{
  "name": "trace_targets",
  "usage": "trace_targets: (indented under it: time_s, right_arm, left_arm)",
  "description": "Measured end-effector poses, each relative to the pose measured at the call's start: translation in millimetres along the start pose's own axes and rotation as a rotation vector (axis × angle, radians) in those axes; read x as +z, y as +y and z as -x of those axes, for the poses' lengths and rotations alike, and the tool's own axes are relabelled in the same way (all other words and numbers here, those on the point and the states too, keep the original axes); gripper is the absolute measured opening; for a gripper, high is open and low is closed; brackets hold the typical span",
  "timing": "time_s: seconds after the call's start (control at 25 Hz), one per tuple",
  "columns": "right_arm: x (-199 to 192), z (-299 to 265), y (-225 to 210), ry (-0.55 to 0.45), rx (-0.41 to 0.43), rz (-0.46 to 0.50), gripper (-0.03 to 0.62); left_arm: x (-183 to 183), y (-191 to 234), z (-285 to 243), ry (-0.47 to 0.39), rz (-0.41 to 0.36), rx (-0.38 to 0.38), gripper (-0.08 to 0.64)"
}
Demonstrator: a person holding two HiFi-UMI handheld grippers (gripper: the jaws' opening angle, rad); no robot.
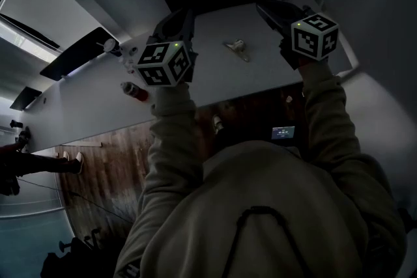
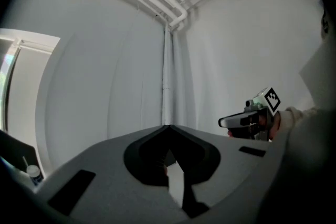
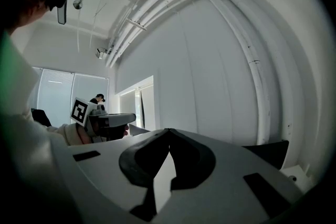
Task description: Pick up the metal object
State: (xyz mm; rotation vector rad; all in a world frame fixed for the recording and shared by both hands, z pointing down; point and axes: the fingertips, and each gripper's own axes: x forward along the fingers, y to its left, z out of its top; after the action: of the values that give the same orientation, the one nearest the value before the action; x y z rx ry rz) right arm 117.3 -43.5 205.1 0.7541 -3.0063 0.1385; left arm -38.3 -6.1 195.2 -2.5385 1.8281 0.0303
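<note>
Metal object (image 1: 236,49) lies on the table (image 1: 260,78) between our two grippers, its long axis slanting from upper left to lower right. It looks small, pale and angular. Left gripper (image 1: 179,19) and right gripper (image 1: 264,10) are both clenched, empty, aimed at the wall (image 3: 210,60). The right seems slightly nearer.

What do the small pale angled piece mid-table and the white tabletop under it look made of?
Small angled piece: likely bare metal, pale grey with a dull sheen, though it is too small and dim to be sure. White tabletop: smooth, matte, uniform surface, probably laminate or painted board; the look leaves it open.
</note>
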Motion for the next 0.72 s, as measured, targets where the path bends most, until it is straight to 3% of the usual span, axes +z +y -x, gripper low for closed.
trace_targets:
  time_s: [0.24, 0.72]
  right_arm:
    - [11, -106, -57, 0.033, -0.015, -0.005, 0.020]
    - [31, -211, -123, 0.071, -0.105, -0.018, 0.020]
  left_arm:
    - [-1, 96, -76, 0.019, 0.010, -0.005, 0.003]
    - [2, 202, -175, 0.030, 0.010, -0.101, 0.003]
